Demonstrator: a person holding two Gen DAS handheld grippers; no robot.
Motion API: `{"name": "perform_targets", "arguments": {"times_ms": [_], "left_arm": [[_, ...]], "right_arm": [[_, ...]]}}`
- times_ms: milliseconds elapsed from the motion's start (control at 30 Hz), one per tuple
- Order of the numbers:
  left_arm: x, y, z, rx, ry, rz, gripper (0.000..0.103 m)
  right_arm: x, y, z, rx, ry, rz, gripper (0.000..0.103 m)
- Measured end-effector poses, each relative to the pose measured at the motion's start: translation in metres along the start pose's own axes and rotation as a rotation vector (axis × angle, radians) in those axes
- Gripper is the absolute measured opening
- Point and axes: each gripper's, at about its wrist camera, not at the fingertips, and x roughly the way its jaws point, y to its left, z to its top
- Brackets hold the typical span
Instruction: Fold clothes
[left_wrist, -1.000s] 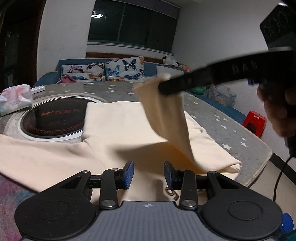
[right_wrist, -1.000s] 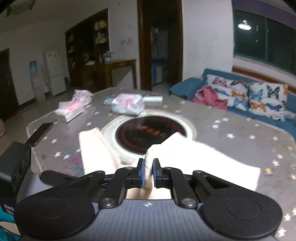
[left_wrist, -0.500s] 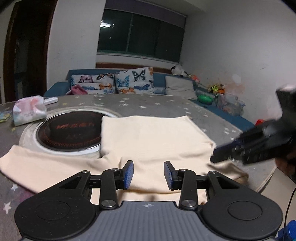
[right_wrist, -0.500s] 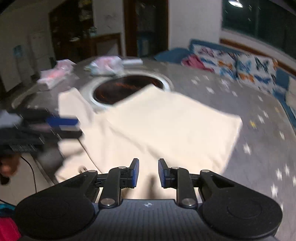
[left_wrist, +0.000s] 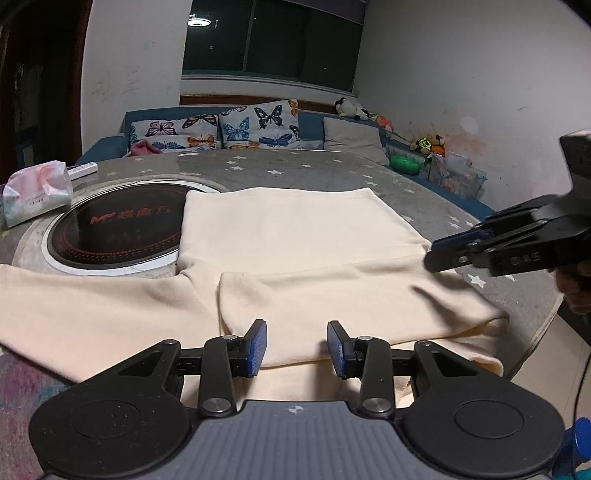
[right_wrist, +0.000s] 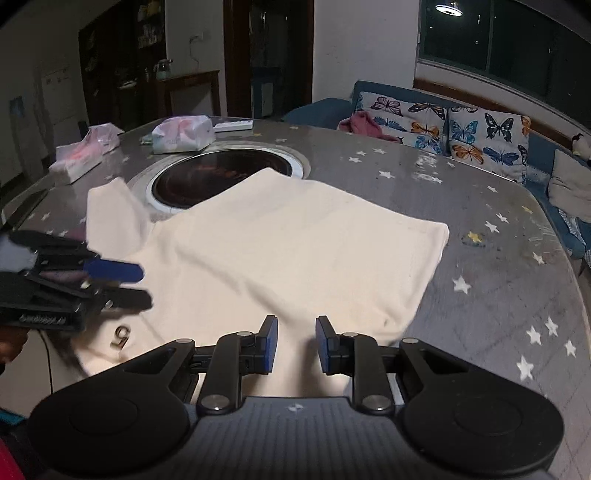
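Left tongs (left_wrist: 296, 345) with jaws moderately apart and blue pads bare, poised over the near edge of the cream knit long-sleeved garment (left_wrist: 295, 229). Right tongs (right_wrist: 295, 345) narrower, jaws just opened, nothing between them. Garment spread flat on the round grey star-printed table (left_wrist: 295, 170), its far left corner overlapping the black circular inset hob (left_wrist: 118, 229). Right sleeve (left_wrist: 351, 295) laid across the body; left sleeve (left_wrist: 92, 306) outstretched leftward. Probable step: first sleeve fold released. Next move likely a pinch at the left sleeve's end, then a carry across the body. Left view only: folded sleeve's edge. Right view only: second pink tissue packet (right_wrist: 79, 158) and small metal ring (right_wrist: 122, 336).
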Motion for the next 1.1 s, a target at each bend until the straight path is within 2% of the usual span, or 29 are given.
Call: {"name": "perform_targets", "arguments": {"times_ms": [133, 400, 533, 633, 800, 933, 1000, 1100], "left_arm": [[-0.007, 0.007, 0.001, -0.014, -0.008, 0.008, 0.039], [-0.015, 0.017, 0.002, -0.05, -0.023, 0.015, 0.039], [-0.026, 0.024, 0.008, -0.078, -0.063, 0.046, 0.039], [-0.035, 0.043, 0.014, -0.12, -0.1, 0.152, 0.039], [-0.041, 0.091, 0.02, -0.217, -0.127, 0.425, 0.039], [-0.036, 0.13, 0.019, -0.277, -0.109, 0.624, 0.039], [-0.035, 0.148, 0.016, -0.313, -0.09, 0.684, 0.039], [-0.032, 0.169, 0.011, -0.372, -0.071, 0.724, 0.039]], "right_arm": [[0.019, -0.005, -0.005, 0.016, 0.035, -0.004, 0.022], [0.018, 0.003, -0.004, -0.024, 0.045, -0.003, 0.022], [0.018, 0.003, -0.003, -0.022, 0.042, 0.002, 0.023], [0.016, 0.003, -0.002, -0.028, 0.043, 0.001, 0.024], [0.015, 0.003, -0.003, -0.024, 0.038, 0.004, 0.026], [0.015, 0.006, -0.003, -0.029, 0.034, 0.007, 0.027], [0.014, 0.007, -0.002, -0.031, 0.032, 0.009, 0.027], [0.013, 0.009, -0.001, -0.034, 0.03, 0.011, 0.027]]}}
